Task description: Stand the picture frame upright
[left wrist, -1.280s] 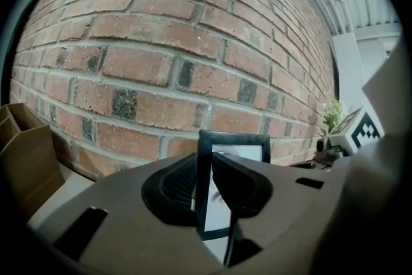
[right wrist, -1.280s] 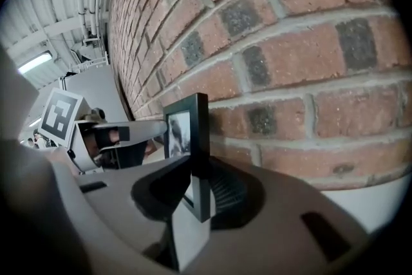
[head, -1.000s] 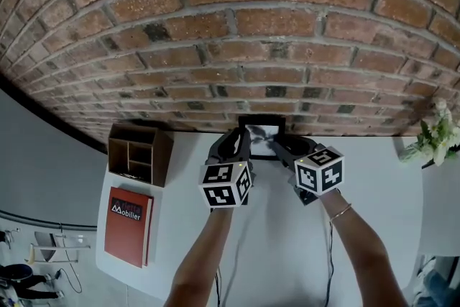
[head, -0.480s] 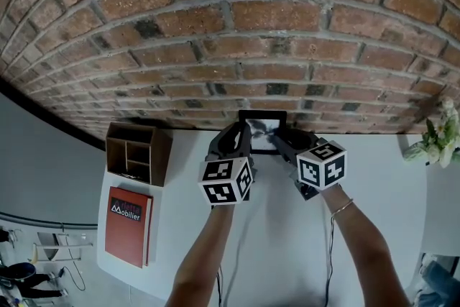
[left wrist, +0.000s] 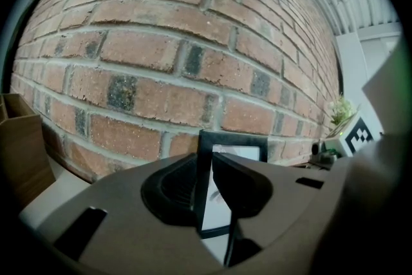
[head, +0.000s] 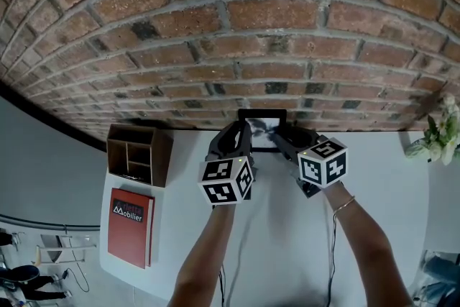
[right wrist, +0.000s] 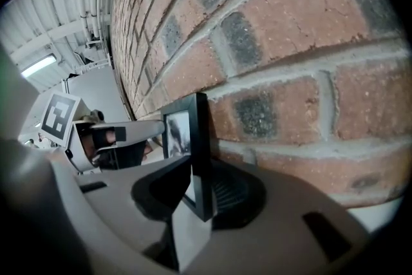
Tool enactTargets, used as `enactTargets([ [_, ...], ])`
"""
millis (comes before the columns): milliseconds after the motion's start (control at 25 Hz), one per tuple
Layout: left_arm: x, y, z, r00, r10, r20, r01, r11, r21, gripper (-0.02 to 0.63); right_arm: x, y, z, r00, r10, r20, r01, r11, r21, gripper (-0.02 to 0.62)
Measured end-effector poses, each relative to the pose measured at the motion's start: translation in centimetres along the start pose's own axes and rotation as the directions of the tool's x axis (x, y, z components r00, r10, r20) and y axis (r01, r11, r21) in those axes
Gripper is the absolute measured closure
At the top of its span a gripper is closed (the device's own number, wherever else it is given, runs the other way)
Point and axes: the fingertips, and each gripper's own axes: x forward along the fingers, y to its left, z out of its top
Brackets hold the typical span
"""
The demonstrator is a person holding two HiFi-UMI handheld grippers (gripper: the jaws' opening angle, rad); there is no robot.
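Note:
A black picture frame [head: 262,127] with a grey-white print stands upright on the white table [head: 280,234], close against the brick wall [head: 237,32]. My left gripper [head: 242,144] is shut on its left edge; in the left gripper view the frame [left wrist: 233,152] sits between the two jaws, one behind the edge and one in front of the glass. My right gripper [head: 279,142] is shut on the frame's right edge. In the right gripper view the frame [right wrist: 193,132] is seen edge-on between the jaws, and the left gripper [right wrist: 138,132] shows beyond it.
A wooden desk organiser [head: 138,153] stands at the table's back left, and a red book [head: 131,221] lies in front of it. A small plant [head: 435,140] sits at the back right. The brick wall runs right behind the frame. A thin cable [head: 332,255] lies on the table.

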Motion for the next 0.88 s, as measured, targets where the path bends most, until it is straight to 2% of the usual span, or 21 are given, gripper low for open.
enactTargets([
  [320,0.0,-0.1,0.1,1.0,-0.005,-0.005,0.005,1.0,0.001,0.539,-0.1,-0.1,0.0,1.0,0.011,0.012,-0.012,1.0,0.029,0.508],
  [880,-1.9,0.0,0.4,1.0,0.009,-0.004,-0.009,1.0,0.018,0.509,-1.7,-0.1,-0.5,1.0,-0.028,0.009,0.028,0.999,0.042,0.502],
])
